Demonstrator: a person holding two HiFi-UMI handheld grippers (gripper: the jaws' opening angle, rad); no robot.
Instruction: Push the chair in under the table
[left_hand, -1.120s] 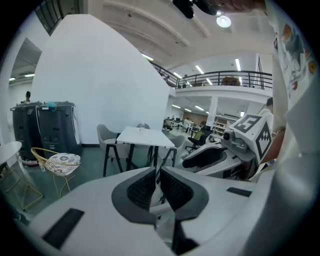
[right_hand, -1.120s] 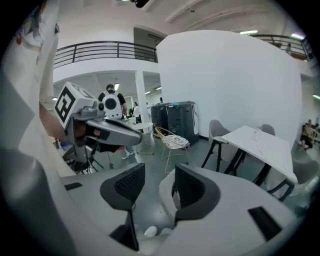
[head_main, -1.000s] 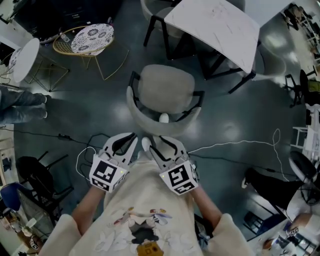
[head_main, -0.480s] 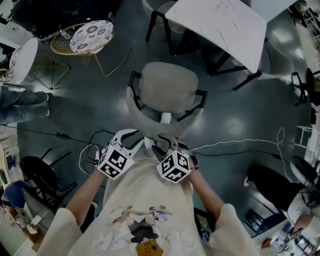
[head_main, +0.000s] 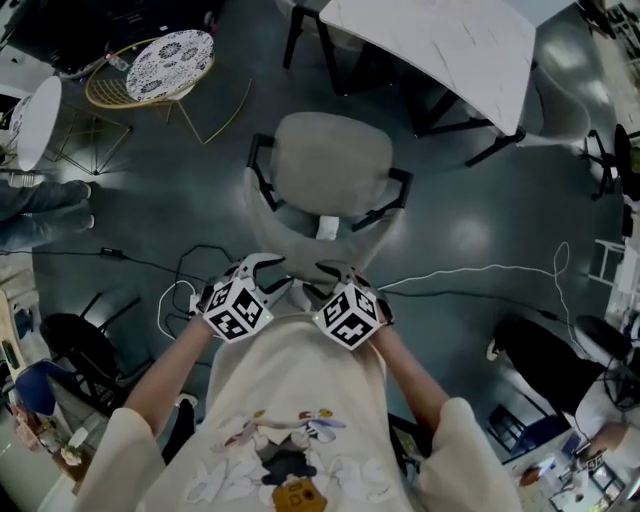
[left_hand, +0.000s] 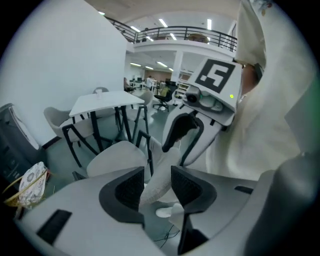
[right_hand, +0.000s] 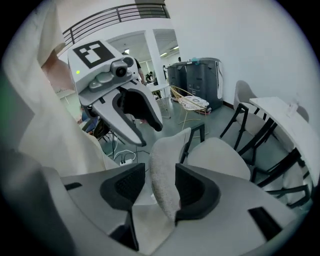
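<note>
Since a second ago: brought both grippers in onto the chair's back, left jaws gone from shut to partway apart. Head view: left gripper (head_main: 266, 270) and right gripper (head_main: 333, 274) side by side at the near rim of the backrest (head_main: 300, 238) of one grey chair (head_main: 330, 160), seat towards the one white table (head_main: 440, 40), short of it, not under it. Two more pale chairs on the table's other sides. One round patterned side table (head_main: 170, 62) upper left, one white cable (head_main: 470, 272) across the floor at right, a black cable at left. Left gripper view: jaws opening, backrest rim standing between the pads, no squeeze visible; other gripper just beyond on the same rim. Right gripper view: jaws wide apart, rim between them, lying against one pad with a gap at the other, nothing clamped. Beyond: chair seat, then black table legs, dark bins by the far wall.
</note>
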